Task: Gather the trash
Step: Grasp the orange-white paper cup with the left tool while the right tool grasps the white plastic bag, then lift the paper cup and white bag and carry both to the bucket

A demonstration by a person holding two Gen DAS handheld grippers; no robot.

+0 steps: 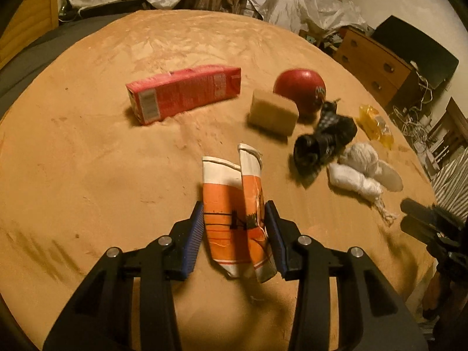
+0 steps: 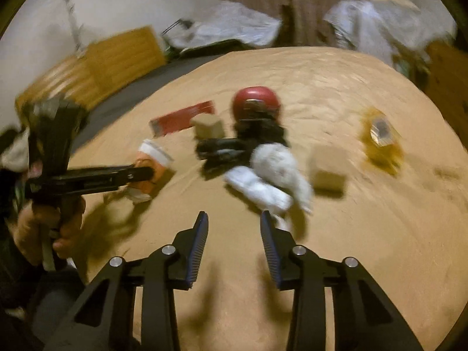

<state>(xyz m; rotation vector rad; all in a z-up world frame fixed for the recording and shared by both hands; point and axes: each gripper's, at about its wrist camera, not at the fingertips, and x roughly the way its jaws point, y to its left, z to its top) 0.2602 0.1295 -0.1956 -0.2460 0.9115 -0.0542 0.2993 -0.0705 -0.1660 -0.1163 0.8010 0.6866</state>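
Observation:
My left gripper (image 1: 234, 207) is shut on a crushed orange-and-white paper cup (image 1: 234, 204), which sits between its blue pads above the tan blanket (image 1: 87, 161). The cup also shows in the right wrist view (image 2: 152, 161), held by the left gripper (image 2: 146, 172). My right gripper (image 2: 234, 219) is open and empty, just short of the rolled white socks (image 2: 272, 175). A red carton (image 1: 184, 93) lies on its side beyond the cup. A yellow wrapper (image 1: 376, 125) lies at the right.
A tan sponge block (image 1: 273, 114), a red ball (image 1: 299, 87) and a dark crumpled sock (image 1: 324, 137) lie in the middle. A second tan block (image 2: 327, 166) sits right of the socks. Wooden drawers (image 1: 374, 67) and cables stand at the right; crumpled plastic sheeting (image 1: 292, 0) lies behind.

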